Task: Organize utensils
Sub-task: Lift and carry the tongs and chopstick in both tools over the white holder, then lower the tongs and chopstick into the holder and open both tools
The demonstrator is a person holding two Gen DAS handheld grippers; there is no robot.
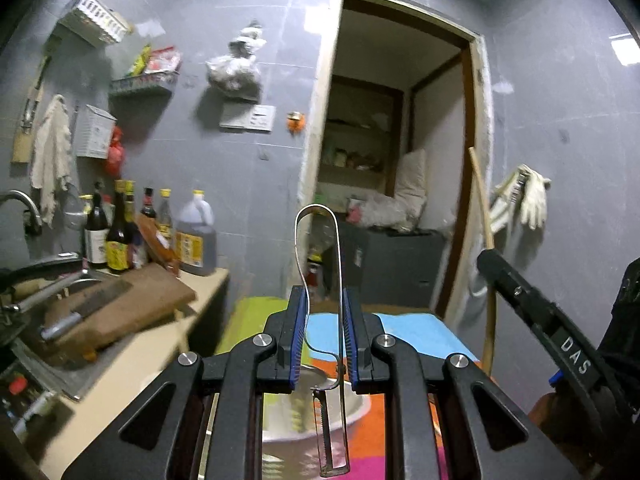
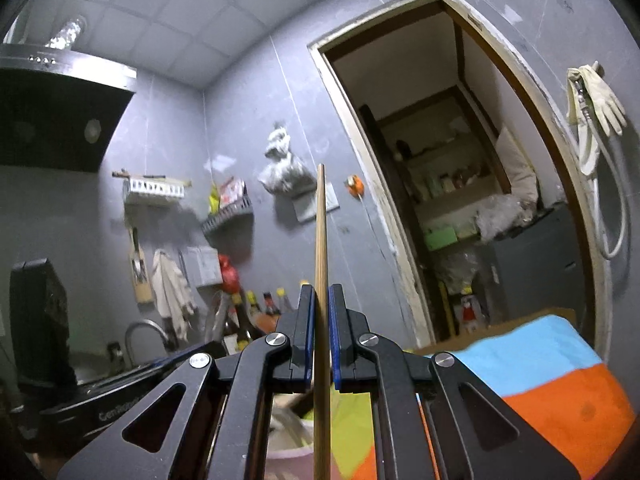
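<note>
Left gripper [image 1: 323,312] is clamped on a metal peeler [image 1: 338,280], right gripper [image 2: 321,312] on a wooden chopstick [image 2: 321,240]. Both are held upright above the multicoloured mat [image 1: 412,332] near its far edge. Recommended: keep both grips firm and lower each separately, as the thin chopstick may pivot.

The peeler [image 1: 320,280] stands upright in the left tool [image 1: 323,336], above a bowl [image 1: 352,408]; bottles [image 1: 148,232] stand on the counter [image 1: 132,364] to its left.

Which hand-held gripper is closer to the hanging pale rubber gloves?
Right. The right hand-held gripper shows just below the pale rubber gloves in the left wrist view; the left hand-held gripper sits further left.
</note>
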